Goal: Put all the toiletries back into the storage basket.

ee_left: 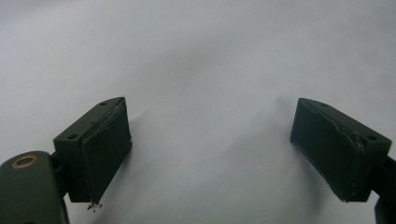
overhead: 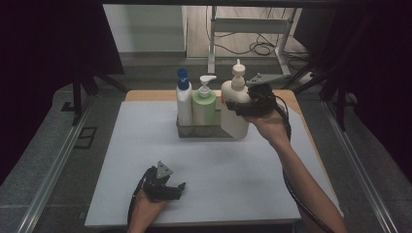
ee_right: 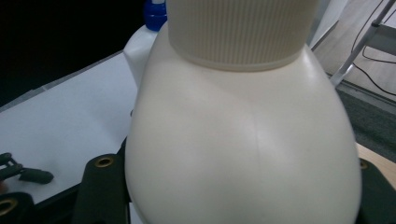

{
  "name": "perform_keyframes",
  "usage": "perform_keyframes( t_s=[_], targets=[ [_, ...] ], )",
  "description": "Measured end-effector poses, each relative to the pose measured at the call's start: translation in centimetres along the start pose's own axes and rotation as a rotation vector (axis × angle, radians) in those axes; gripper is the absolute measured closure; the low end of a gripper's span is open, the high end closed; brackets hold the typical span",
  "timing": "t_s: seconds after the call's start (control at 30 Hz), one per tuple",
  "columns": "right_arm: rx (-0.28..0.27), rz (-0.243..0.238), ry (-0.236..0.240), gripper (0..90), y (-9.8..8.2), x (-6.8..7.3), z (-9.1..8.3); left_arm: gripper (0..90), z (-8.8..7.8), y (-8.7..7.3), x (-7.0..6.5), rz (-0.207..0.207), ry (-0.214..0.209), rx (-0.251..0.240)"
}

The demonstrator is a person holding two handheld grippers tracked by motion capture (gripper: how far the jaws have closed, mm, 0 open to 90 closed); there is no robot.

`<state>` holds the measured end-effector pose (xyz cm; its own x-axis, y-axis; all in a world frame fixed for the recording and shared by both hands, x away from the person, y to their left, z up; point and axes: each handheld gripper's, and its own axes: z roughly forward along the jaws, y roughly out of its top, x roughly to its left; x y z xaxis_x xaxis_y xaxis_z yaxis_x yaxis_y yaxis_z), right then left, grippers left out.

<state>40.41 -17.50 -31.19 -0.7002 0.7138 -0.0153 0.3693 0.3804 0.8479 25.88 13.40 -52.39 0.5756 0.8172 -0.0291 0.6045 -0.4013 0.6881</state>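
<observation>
A cream pump bottle (overhead: 234, 116) stands slightly tilted at the right end of a clear rack (overhead: 204, 131). My right gripper (overhead: 241, 106) is shut on the bottle's upper body from the right. In the right gripper view the cream bottle (ee_right: 243, 140) sits between the two jaws, its ribbed collar at the top. Whether its base rests inside the rack I cannot tell. A white bottle with a blue cap (overhead: 183, 99) and a green pump bottle (overhead: 204, 108) stand upright in the rack. My left gripper (overhead: 178, 190) rests open on the white mat (overhead: 141, 155), with nothing between its pads (ee_left: 105, 149).
The mat covers a wooden table (overhead: 145, 95) whose far edge shows behind the rack. Dark curtains flank both sides, and a metal frame (overhead: 252, 29) with cables stands on the floor beyond. The blue-capped bottle (ee_right: 142, 44) appears behind the cream one.
</observation>
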Motion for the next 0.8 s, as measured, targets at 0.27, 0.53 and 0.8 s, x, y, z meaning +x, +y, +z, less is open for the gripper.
perform_keyframes(
  t_s=[0.27, 0.53, 0.8],
  targets=[
    [-0.002, 0.015, -0.036, 39.1, 0.4, -0.9, 1.1, 11.9, 0.0, 0.0, 0.0, 0.000, 0.000, 0.000],
    [-0.010, 0.037, -0.064, 39.1, 0.8, -1.9, 2.3, 11.9, 0.0, 0.0, 0.0, -0.001, 0.000, -0.001],
    [-0.019, 0.059, -0.083, 39.2, 1.1, -2.7, 3.6, 11.9, 0.0, 0.0, 0.0, -0.003, -0.001, -0.004]
  ],
)
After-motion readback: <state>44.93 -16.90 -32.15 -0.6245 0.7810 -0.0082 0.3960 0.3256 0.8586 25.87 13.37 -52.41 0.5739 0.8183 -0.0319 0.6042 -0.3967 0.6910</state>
